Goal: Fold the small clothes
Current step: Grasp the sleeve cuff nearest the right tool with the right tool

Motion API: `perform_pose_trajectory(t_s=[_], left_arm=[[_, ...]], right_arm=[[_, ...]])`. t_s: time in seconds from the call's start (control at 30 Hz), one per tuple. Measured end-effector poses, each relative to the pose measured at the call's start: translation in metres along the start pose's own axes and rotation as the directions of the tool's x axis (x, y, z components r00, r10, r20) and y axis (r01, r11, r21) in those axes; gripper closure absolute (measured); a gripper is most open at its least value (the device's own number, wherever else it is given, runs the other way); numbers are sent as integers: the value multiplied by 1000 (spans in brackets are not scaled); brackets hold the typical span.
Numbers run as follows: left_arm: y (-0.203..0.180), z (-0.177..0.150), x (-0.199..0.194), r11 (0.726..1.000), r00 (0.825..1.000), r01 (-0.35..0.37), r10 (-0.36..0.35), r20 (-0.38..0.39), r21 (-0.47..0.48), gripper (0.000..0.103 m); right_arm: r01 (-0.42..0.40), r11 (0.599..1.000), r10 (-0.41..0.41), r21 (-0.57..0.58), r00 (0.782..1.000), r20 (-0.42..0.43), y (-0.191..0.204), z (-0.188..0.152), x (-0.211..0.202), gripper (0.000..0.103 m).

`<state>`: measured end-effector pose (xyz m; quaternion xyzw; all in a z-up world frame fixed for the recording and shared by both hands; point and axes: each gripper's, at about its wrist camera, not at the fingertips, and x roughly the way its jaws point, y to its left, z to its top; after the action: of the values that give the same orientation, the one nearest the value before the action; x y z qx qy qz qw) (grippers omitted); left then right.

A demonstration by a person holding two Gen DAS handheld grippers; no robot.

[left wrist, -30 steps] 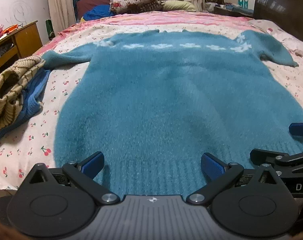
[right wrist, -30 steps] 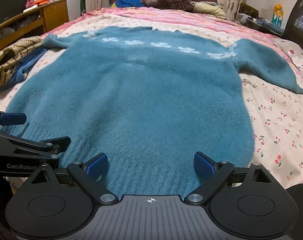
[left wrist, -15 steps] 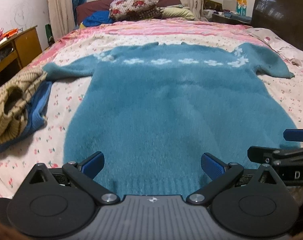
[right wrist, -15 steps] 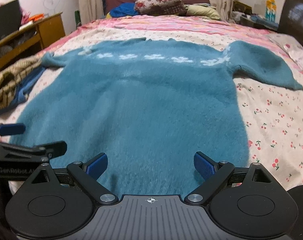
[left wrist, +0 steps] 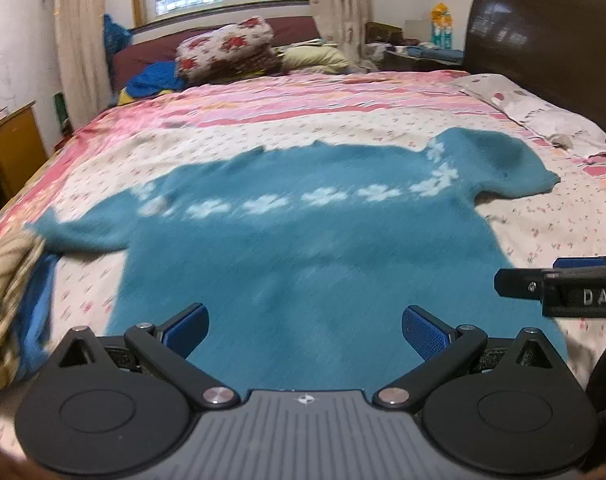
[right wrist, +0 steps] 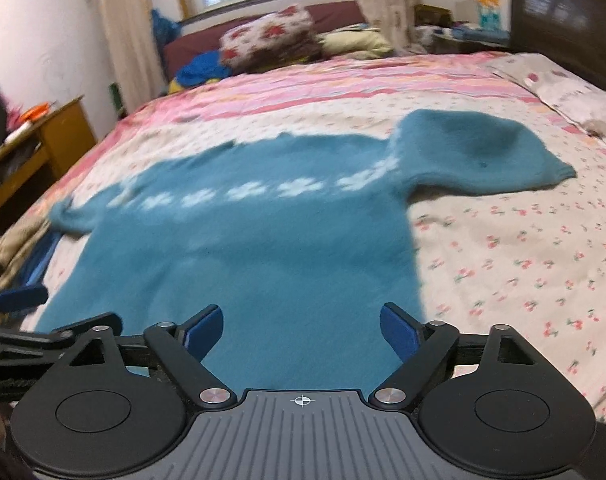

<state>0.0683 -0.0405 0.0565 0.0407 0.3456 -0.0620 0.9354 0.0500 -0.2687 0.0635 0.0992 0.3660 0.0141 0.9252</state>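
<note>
Two grippers hover over one teal sweater (left wrist: 303, 264). We see the left gripper (left wrist: 305, 328) with fingers spread, nothing between them; the right gripper (right wrist: 301, 330) has its jaws closing, still wide, pinching nothing. The sweater lies flat on the bedspread (right wrist: 523, 264), hem nearest our fingers, neckline pointing away toward the pillows (left wrist: 227, 50), so its long axis runs straight ahead from the fingertips. Two sleeves stretch sideways. Compared with a second earlier, both grippers have lifted and drawn back, showing more bed beyond. One heap of clothes (left wrist: 7, 280) sits left of the fingers.
</note>
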Motion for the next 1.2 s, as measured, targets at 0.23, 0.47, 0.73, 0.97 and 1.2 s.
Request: perform_pose_trajectory(t_s=[0.23, 0.47, 0.73, 0.97, 1.2], left_arm=[[-40, 36, 44, 997, 998, 58, -58, 4, 45, 0], [-90, 73, 88, 992, 993, 112, -114, 20, 58, 0], [-139, 90, 132, 986, 991, 135, -137, 7, 99, 0], [-159, 91, 147, 982, 992, 124, -127, 17, 145, 0], [-161, 87, 153, 983, 991, 130, -131, 5, 134, 0]], right_arm=[[57, 987, -60, 153, 998, 11, -67, 31, 26, 30], [125, 937, -141, 327, 990, 25, -161, 65, 55, 33], [132, 851, -172, 508, 985, 32, -253, 88, 88, 33], [42, 768, -119, 639, 990, 78, -297, 89, 117, 32], [-53, 712, -77, 700, 985, 152, -313, 94, 135, 32]])
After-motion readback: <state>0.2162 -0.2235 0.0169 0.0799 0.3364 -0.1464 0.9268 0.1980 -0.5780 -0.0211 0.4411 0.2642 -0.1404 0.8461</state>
